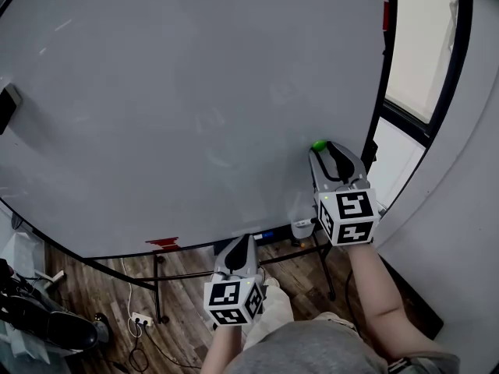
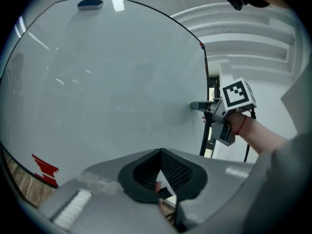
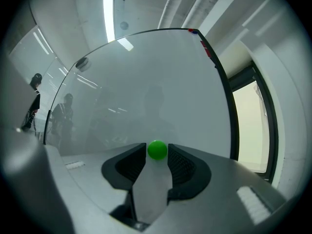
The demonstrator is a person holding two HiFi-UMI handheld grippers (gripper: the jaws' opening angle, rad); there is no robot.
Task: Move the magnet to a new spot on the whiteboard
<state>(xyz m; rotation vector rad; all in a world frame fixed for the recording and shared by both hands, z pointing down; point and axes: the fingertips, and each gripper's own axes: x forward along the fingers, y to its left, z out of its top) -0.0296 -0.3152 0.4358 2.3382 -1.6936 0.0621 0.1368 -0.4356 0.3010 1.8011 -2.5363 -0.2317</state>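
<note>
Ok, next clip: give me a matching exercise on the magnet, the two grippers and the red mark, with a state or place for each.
Things:
1. magnet
2. left gripper
3. right gripper
4. red mark

States and places:
A. jaws together, empty
B. green, on the board near its right edge
C. at the board's bottom edge
D. jaws apart, magnet between the tips

Pairs: 1-B, 2-A, 3-D, 4-C

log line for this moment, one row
right gripper: open, magnet between tips | magnet: green, on whiteboard near right edge | left gripper: shut, empty
</note>
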